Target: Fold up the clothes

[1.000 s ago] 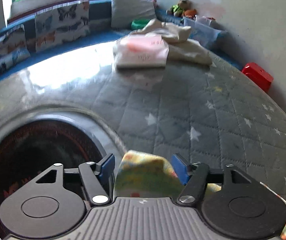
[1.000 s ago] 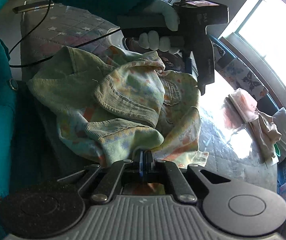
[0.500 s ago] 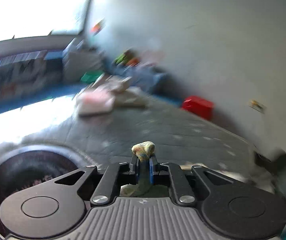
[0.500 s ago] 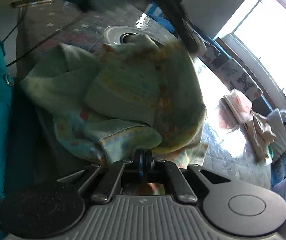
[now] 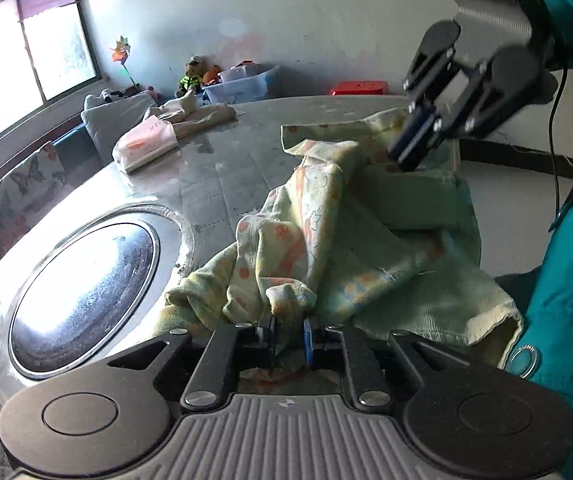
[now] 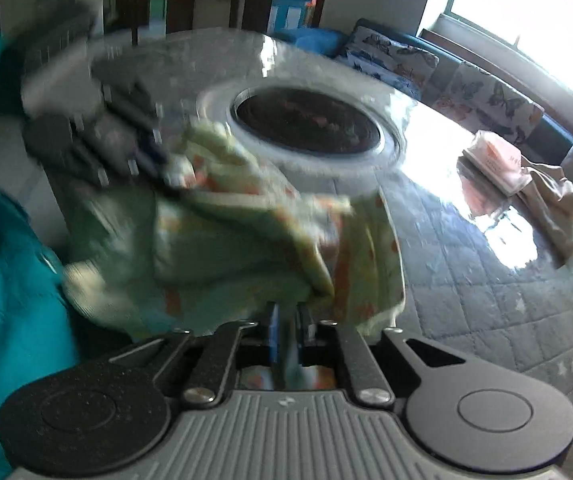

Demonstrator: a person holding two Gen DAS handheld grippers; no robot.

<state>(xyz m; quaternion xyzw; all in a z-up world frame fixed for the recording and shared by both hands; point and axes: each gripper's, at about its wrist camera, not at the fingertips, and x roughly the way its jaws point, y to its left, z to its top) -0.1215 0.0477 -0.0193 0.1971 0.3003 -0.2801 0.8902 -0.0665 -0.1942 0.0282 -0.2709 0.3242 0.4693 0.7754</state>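
Observation:
A pale green and yellow child's garment (image 5: 366, 240) with orange prints lies bunched at the near edge of the round table. My left gripper (image 5: 288, 334) has a wad of its fabric between the pads, and its jaws are opening slightly. My right gripper (image 5: 410, 156) pinches the garment's far edge and holds it a little above the table. In the blurred right wrist view the garment (image 6: 226, 248) hangs between my right gripper (image 6: 288, 332), whose jaws are opening with a fold of cloth in them, and my left gripper (image 6: 158, 164).
The table (image 5: 226, 160) has a grey quilted star cover and a round dark glass inset (image 5: 86, 292). A folded pink garment (image 5: 146, 148) and loose beige clothes (image 5: 198, 116) lie at its far side. A person's teal jacket (image 5: 566, 300) is close on the right.
My left gripper shut on a corner of the garment and swung sideways with it. My right gripper rose and rolled, lifting its edge of the cloth.

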